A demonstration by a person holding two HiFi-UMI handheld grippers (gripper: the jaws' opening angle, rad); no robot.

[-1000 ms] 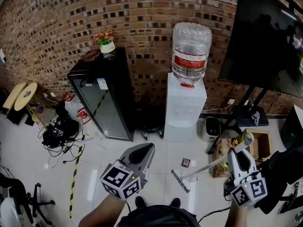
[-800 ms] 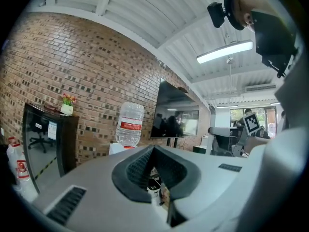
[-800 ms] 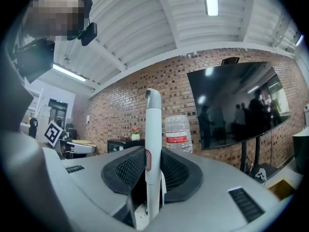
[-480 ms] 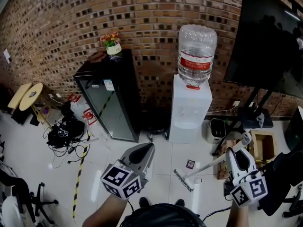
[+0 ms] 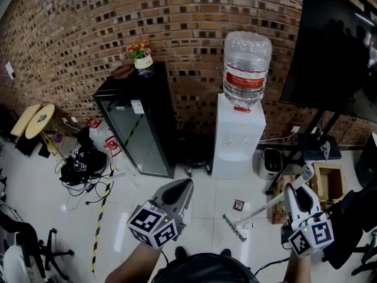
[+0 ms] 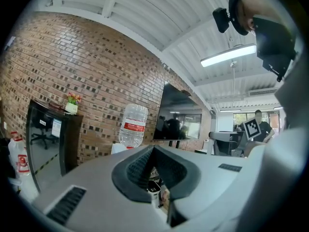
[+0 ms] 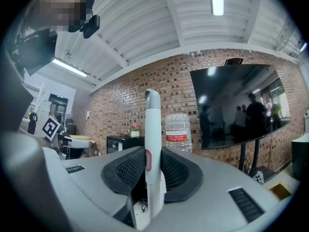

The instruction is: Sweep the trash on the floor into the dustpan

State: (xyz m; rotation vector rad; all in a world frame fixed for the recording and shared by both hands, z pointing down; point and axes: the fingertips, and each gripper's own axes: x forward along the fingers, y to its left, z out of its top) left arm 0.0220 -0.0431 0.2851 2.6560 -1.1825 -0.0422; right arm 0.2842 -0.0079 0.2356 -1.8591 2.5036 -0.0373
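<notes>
My right gripper [image 5: 296, 194] is shut on the white handle of a small broom [image 5: 265, 205] at the lower right of the head view. The handle slants down to the left, and its brush head [image 5: 235, 228] rests on the white floor tiles. Just above the brush lies a small dark square piece of trash [image 5: 238, 205]. In the right gripper view the handle [image 7: 151, 144] stands upright between the pads of the right gripper [image 7: 153, 169]. My left gripper [image 5: 184, 186] hovers at lower centre, shut, with nothing seen in it; its pads meet in the left gripper view [image 6: 153, 162]. No dustpan is in view.
A water dispenser [image 5: 238, 137] and a black glass-door cabinet [image 5: 138, 128] stand against the brick wall. A pile of cables [image 5: 79, 164] and striped floor tape [image 5: 100, 211] lie at left. A TV stand [image 5: 312, 143] and cardboard box [image 5: 327, 181] are at right.
The head view has drifted a little, so the whole scene sits slightly further right. Both grippers and the broom keep nearly the same places relative to the trash.
</notes>
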